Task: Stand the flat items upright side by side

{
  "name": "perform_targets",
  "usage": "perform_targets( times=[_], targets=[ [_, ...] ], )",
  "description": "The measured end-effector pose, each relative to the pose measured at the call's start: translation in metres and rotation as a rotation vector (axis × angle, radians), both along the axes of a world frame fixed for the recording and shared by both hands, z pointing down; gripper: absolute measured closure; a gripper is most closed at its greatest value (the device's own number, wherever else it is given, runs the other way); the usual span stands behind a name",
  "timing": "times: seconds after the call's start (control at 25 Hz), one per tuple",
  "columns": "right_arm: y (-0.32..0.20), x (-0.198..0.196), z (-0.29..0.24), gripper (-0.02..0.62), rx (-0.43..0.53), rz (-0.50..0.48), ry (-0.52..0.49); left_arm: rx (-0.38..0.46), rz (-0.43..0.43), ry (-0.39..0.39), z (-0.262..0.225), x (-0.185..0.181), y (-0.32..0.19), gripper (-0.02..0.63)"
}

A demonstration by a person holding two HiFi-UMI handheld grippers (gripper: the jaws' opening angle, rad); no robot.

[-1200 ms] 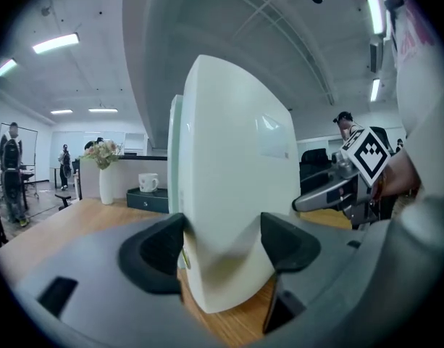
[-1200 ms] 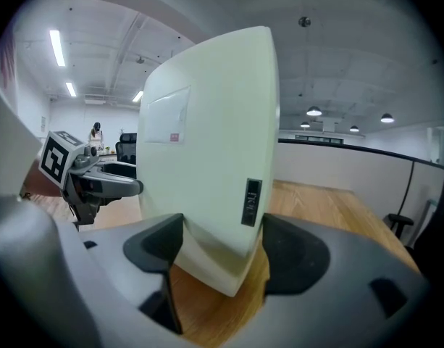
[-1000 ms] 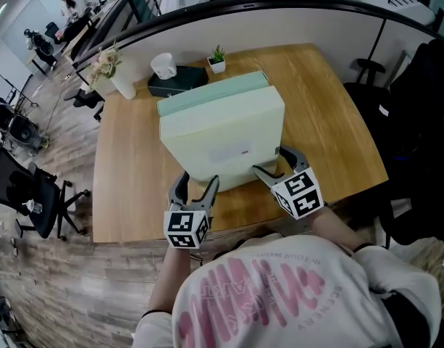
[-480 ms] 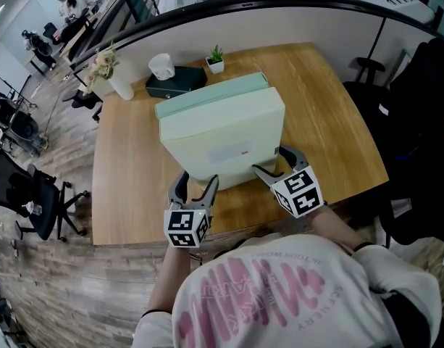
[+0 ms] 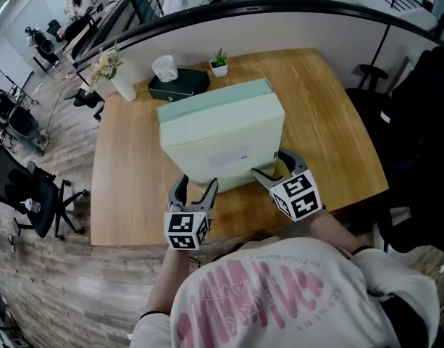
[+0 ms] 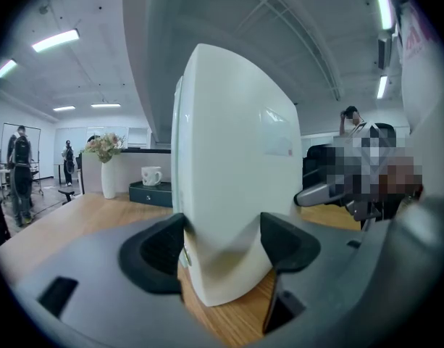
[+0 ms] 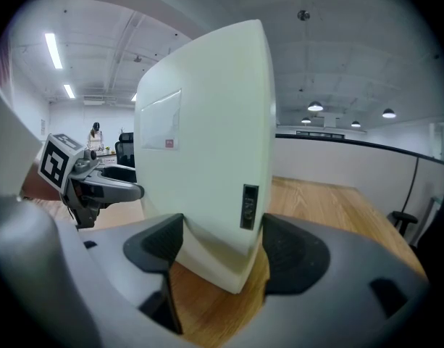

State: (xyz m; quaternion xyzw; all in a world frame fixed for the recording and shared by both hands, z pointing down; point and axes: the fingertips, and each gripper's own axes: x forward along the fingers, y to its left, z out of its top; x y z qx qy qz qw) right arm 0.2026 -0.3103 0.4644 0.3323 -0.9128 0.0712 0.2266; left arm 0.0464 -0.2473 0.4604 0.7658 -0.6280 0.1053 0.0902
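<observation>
Two flat items are seen upright on the light wooden table (image 5: 127, 194). A pale cream slab-shaped plastic case (image 5: 222, 140) is in front and a mint-green flat case (image 5: 214, 96) just behind it. The cream case's lower left corner is pinched by the left gripper (image 5: 195, 185) and its lower right corner by the right gripper (image 5: 271, 163), pads pressed on both broad faces. This is judged a steadying hold so the case is kept from tipping beside the green one. The green case's base is hidden, so contact between the two cannot be told. The small label on the cream face cannot be read.
</observation>
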Motion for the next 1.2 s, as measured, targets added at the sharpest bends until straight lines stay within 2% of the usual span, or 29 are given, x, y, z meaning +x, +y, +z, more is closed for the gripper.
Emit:
perform_targets(
  times=[0.56, 1.2],
  targets=[
    [-0.0058, -0.003, 0.0029, 0.25, -0.006, 0.005, -0.012, 0.001, -0.013, -0.007, 0.0018, -0.0039, -0.0045, 0.273],
    [-0.0082, -0.0053, 0.0039, 0.247, -0.038, 0.02, 0.008, -0.009, -0.009, 0.024, 0.0009, -0.0059, -0.0024, 0.278]
  ],
)
